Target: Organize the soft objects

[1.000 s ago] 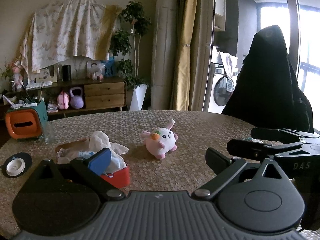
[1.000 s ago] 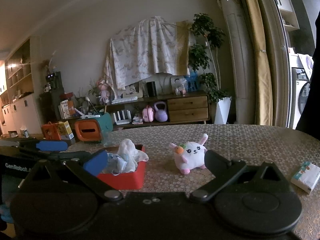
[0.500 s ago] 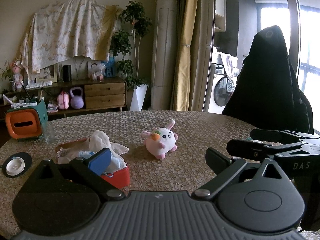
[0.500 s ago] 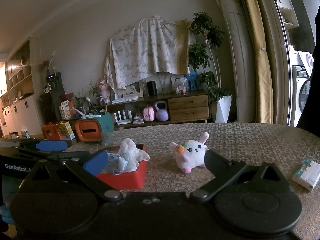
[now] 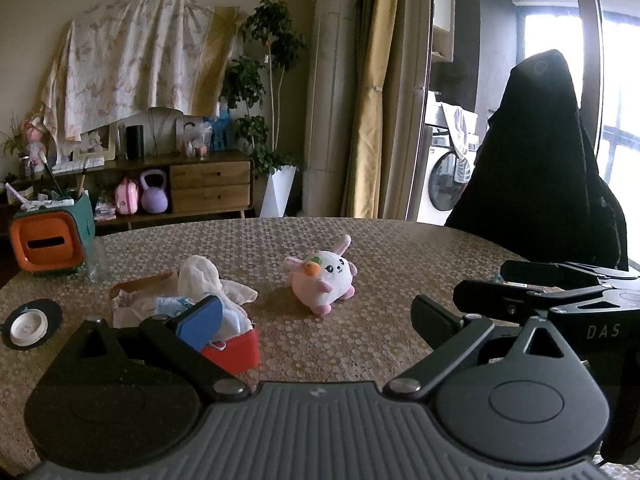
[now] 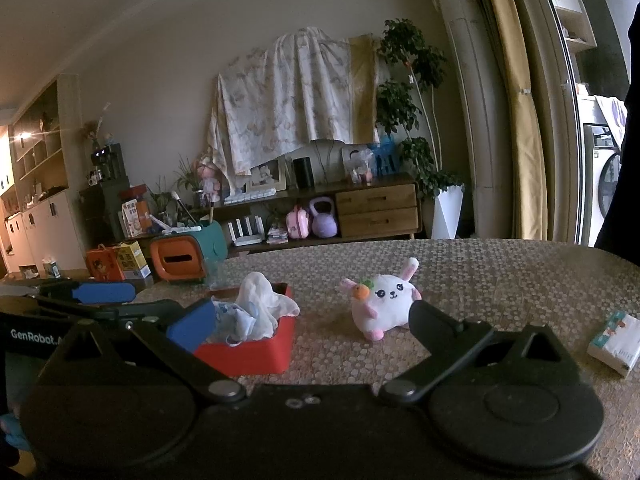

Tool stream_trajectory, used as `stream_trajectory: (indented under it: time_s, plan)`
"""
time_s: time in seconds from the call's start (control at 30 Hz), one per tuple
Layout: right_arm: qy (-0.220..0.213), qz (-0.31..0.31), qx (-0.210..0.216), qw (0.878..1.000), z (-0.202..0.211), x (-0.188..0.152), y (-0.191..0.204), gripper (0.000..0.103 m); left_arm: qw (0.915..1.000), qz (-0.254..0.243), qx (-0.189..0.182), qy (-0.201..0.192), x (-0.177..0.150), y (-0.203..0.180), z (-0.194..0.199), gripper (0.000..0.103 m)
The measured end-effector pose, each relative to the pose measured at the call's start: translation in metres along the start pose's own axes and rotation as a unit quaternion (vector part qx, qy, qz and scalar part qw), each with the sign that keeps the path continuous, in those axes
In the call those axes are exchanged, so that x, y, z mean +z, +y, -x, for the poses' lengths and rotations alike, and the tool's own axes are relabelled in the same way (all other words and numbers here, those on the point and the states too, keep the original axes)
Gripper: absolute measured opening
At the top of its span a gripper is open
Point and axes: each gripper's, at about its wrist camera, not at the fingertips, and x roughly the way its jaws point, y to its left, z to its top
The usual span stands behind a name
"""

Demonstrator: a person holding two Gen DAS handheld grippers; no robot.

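A white and pink bunny plush (image 5: 324, 284) (image 6: 384, 296) with an orange carrot lies near the middle of the patterned table (image 5: 400, 248). Left of it stands a red box (image 5: 234, 350) (image 6: 252, 348) that holds a white cloth (image 5: 208, 284) (image 6: 260, 296) and a blue face mask (image 6: 236, 320). My left gripper (image 5: 312, 316) is open and empty above the near table, short of both. My right gripper (image 6: 308, 320) is also open and empty. It shows at the right of the left wrist view as a black right gripper (image 5: 492, 282).
An orange and teal tissue holder (image 5: 52, 240) and a glass (image 5: 98, 260) stand at the far left. A white lid on a black coaster (image 5: 28, 322) lies near the left edge. A tissue pack (image 6: 614, 342) lies right. A black-draped chair (image 5: 540, 160) stands behind the table.
The right wrist view has drifted a little, so the bunny and the tissue pack sit slightly higher in it. Nothing on the table has moved, and both grippers stay open.
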Motion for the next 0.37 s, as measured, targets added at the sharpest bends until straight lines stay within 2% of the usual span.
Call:
stream_trajectory:
  time_s: [0.37]
  plan:
    - [0.005, -0.002, -0.002, 1.0, -0.0026, -0.0044, 0.0024, 0.103, 1.0, 0.003, 0.007, 0.005, -0.0012, 0.001, -0.0024, 0.101]
